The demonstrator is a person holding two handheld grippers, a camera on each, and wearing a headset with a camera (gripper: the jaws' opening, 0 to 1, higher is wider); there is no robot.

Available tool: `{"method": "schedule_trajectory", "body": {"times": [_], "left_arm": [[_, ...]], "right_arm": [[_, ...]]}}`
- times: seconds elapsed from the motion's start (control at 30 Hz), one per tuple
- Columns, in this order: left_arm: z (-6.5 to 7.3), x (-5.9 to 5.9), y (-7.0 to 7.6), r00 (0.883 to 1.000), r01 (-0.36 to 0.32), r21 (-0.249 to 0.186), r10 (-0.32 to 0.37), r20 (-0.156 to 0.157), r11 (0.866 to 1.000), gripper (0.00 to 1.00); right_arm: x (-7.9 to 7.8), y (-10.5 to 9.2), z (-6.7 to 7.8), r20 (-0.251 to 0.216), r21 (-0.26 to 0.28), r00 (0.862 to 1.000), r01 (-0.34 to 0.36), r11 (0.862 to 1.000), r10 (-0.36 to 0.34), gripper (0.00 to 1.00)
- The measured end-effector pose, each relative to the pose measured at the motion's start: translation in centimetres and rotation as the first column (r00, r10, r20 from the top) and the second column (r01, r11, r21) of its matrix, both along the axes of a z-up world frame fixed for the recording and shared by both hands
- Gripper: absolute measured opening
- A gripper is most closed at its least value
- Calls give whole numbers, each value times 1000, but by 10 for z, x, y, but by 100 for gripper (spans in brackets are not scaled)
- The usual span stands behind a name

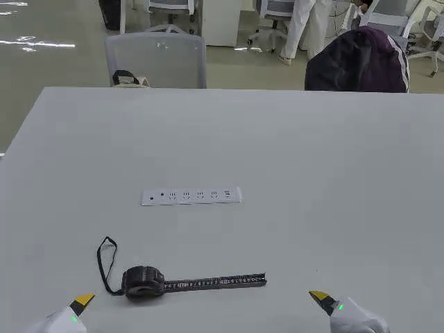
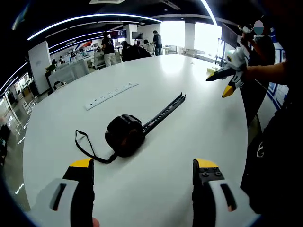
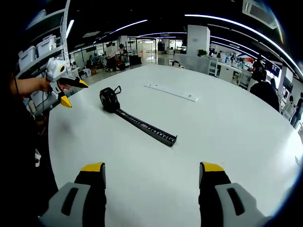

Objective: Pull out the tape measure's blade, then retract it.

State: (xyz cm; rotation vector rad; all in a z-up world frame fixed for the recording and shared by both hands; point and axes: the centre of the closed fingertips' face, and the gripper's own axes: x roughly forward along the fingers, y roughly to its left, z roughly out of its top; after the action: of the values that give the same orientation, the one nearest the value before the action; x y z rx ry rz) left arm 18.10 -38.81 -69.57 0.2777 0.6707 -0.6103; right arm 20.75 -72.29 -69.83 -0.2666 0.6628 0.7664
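Observation:
A black tape measure (image 1: 143, 282) lies on the white table (image 1: 312, 173), its dark blade (image 1: 215, 282) pulled out to the right and flat on the surface; a black wrist strap (image 1: 105, 262) loops off its left side. In the left gripper view the case (image 2: 124, 135) rests just ahead of my open left gripper (image 2: 144, 171), with the blade (image 2: 164, 112) running away from it. My left gripper (image 1: 81, 302) is at the bottom left of the head view, my right gripper (image 1: 321, 300) at the bottom right. The right gripper (image 3: 147, 171) stands open and holds nothing, the blade's tip (image 3: 170, 138) a little ahead of it.
A white power strip (image 1: 191, 196) lies on the table beyond the tape measure. A grey mesh chair (image 1: 156, 59) and a chair with a dark jacket (image 1: 357, 61) stand at the far edge. People and office chairs are in the room behind.

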Motion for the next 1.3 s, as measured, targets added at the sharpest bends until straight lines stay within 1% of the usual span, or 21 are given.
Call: {"method": "schedule_trajectory", "body": {"times": [0.03,0.1,0.17,0.23,0.27,0.33,0.4,0.5,0.6,0.73,0.83,0.9,0.97,1.03,1.1,1.17,1.2,1.27,1.3], "left_arm": [[2,-1,0,1000,-19,-3,19,0,1000,85],[7,-2,-2,998,-61,-15,61,15,998,86],[8,-4,-4,997,-79,-22,79,17,997,86],[8,-7,-5,995,-101,-16,101,10,995,87],[6,-7,-5,994,-113,-12,113,3,994,87],[6,-9,-8,993,-121,-13,121,1,993,87],[7,-9,-9,990,-140,-20,140,8,990,87],[12,-9,-14,985,-170,-40,170,10,985,87],[17,-10,-17,980,-198,-38,198,17,980,87],[20,-9,-16,970,-240,-33,240,27,970,87],[21,-7,-15,960,-277,-35,278,31,960,87],[23,-6,-18,954,-298,-32,299,38,954,88],[22,-4,-19,950,-308,-30,309,41,951,88],[22,-2,-21,944,-327,-30,328,43,945,88],[24,-1,-26,939,-339,-42,341,52,940,88],[21,2,-25,934,-350,-40,352,63,936,88],[18,4,-24,931,-358,-36,360,60,933,88],[16,7,-25,924,-377,-37,379,57,926,88],[15,8,-25,923,-379,-38,381,57,925,88]], "right_arm": [[-3,0,1,0,0,1000,5,1000,-5,82],[-7,-2,1,-1,-2,1000,19,1000,-19,83],[-10,-1,1,3,-5,1000,22,1000,-22,83],[-14,0,0,5,-11,1000,22,1000,-22,83],[-16,1,1,6,-8,1000,23,1000,-23,83],[-18,4,3,6,-2,999,32,999,-32,84],[-21,5,5,9,4,999,41,999,-41,84],[-22,5,6,8,18,998,64,998,-64,84],[-23,4,7,10,24,997,82,996,-83,84],[-26,6,9,11,36,994,105,994,-106,84],[-29,8,9,10,42,994,111,993,-111,84],[-30,10,8,10,43,993,114,993,-114,84],[-30,11,8,10,43,993,118,992,-118,85],[-31,11,9,8,46,992,124,991,-125,85],[-30,11,9,10,47,992,128,991,-129,85],[-30,11,9,12,43,991,130,991,-131,85],[-30,11,9,14,42,991,132,990,-133,85],[-30,10,8,12,46,990,143,989,-143,85],[-30,10,9,13,46,989,143,989,-144,85]]}}
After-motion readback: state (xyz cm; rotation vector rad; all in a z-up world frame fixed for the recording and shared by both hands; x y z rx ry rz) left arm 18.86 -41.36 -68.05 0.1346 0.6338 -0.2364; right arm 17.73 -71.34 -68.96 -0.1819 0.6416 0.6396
